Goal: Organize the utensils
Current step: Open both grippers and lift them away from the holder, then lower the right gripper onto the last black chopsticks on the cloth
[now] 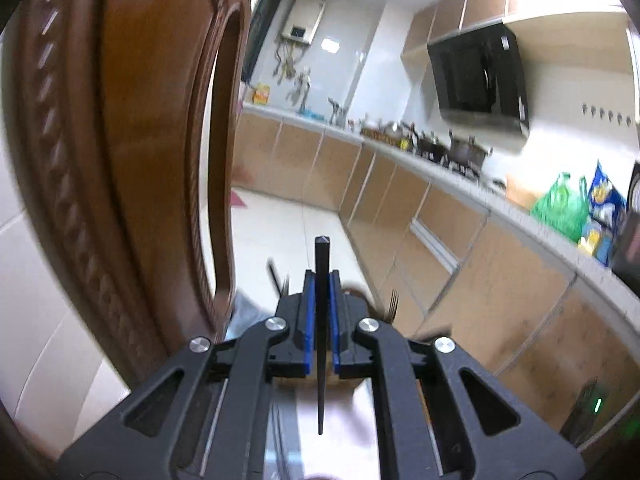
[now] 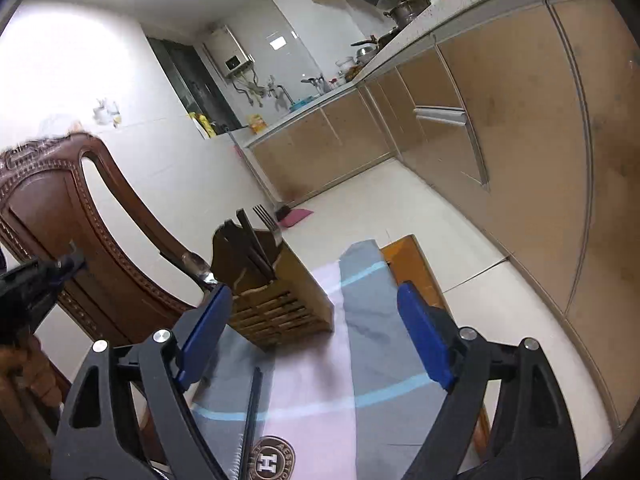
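Note:
My left gripper [image 1: 321, 276] is shut on a thin black chopstick [image 1: 321, 252], which runs between the blue pads and sticks out past the fingertips. Just behind it show fork tines [image 1: 394, 300]. In the right wrist view a wooden utensil holder [image 2: 280, 300] stands on a striped cloth [image 2: 360, 360] with a fork [image 2: 267, 220], a spoon [image 2: 198, 266] and dark chopsticks [image 2: 250, 236] in it. My right gripper [image 2: 315, 288] is open above the cloth, with nothing between its pads. Another black chopstick [image 2: 251, 416] lies on the cloth by its left finger.
A carved brown chair back [image 1: 132, 140] stands close on the left, next to the holder. The table's orange edge [image 2: 404, 248] shows past the cloth. Beige kitchen cabinets [image 2: 520, 140] line the right side, with white floor [image 2: 380, 208] between. The left gripper [image 2: 36, 284] shows at the right view's left edge.

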